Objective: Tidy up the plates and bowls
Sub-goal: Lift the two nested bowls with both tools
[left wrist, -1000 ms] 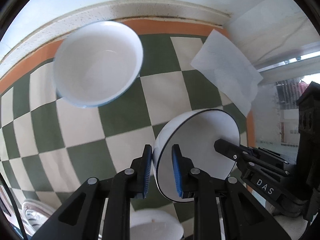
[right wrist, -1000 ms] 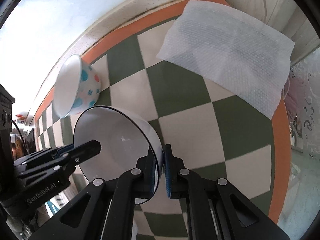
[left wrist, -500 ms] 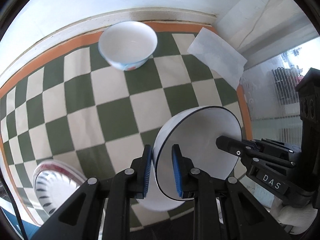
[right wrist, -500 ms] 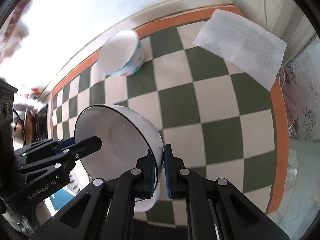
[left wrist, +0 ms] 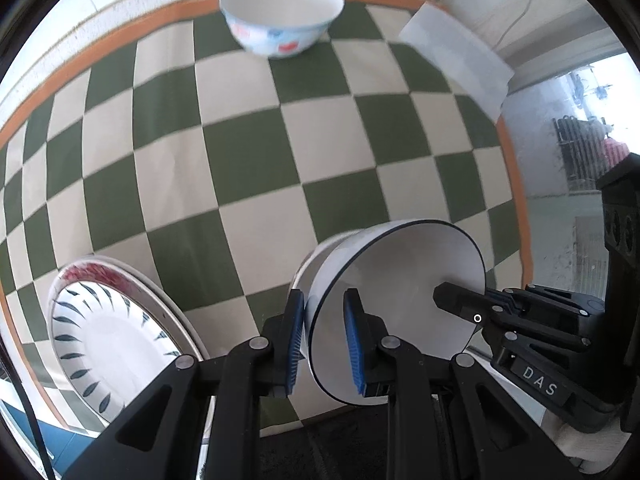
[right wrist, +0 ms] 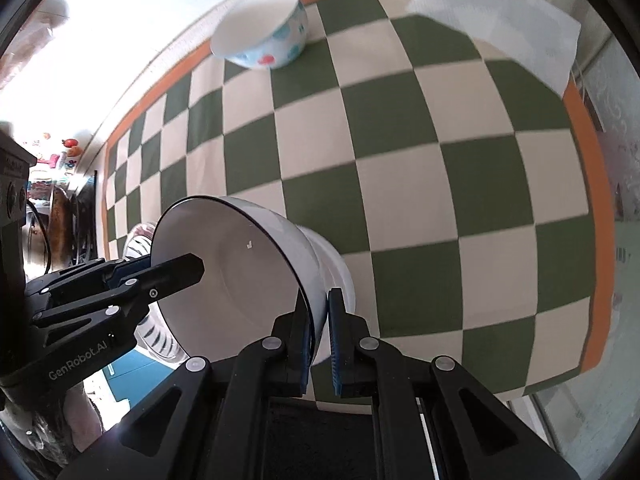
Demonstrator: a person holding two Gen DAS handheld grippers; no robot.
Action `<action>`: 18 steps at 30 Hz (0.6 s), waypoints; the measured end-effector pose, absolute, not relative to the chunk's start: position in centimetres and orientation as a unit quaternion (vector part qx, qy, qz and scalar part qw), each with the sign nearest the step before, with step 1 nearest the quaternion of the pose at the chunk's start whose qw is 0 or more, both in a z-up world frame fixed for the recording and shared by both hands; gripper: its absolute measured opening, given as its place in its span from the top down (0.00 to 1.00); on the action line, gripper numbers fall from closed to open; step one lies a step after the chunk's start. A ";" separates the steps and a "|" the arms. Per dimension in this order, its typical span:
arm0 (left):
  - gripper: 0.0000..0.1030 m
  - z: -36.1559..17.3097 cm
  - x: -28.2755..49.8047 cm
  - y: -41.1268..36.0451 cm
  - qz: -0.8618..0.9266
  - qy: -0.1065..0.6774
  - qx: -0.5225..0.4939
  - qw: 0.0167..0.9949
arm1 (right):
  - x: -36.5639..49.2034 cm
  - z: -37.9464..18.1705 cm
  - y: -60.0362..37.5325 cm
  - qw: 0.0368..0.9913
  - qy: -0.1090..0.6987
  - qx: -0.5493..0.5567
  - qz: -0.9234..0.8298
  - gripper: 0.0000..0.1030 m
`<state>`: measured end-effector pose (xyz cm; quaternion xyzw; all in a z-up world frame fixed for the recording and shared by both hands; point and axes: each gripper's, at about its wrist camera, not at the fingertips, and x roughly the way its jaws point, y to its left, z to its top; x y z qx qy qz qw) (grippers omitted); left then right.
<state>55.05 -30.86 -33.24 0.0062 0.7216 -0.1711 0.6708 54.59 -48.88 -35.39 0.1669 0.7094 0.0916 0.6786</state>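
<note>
A white bowl with a dark rim [left wrist: 404, 276] [right wrist: 236, 276] is held on both sides near the table's front edge. My left gripper [left wrist: 322, 312] is shut on its left rim; my right gripper [right wrist: 319, 312] is shut on its right rim. The bowl is tilted and sits over a second white bowl [right wrist: 340, 280] below it. A white bowl with blue and red spots [left wrist: 282, 16] [right wrist: 264, 28] stands at the far edge. A plate with dark leaf marks [left wrist: 104, 336] lies front left, over a red-patterned plate [left wrist: 94, 272].
The table has a green and white checked cloth [left wrist: 256, 168] with an orange border. A white paper towel [left wrist: 460, 56] [right wrist: 504, 24] lies at the far right corner. A wall runs behind the table; a window is at the right.
Both grippers pulled back toward the front edge with the dark-rimmed bowl, and it now sits over the second white bowl. The spotted bowl looks farther away, and the plates came into view.
</note>
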 end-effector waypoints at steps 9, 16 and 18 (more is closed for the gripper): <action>0.83 -35.2 54.5 -31.3 -0.163 0.730 0.035 0.663 | 53.7 -37.6 -48.3 0.664 0.723 0.170 0.083 0.90; 0.83 -35.7 54.1 -31.5 -0.164 0.729 0.045 0.663 | 54.1 -37.9 -47.3 0.665 0.727 0.152 0.074 0.90; 0.83 -35.7 54.1 -31.4 -0.166 0.730 0.043 0.661 | 54.2 -37.9 -47.2 0.664 0.730 0.147 0.073 0.89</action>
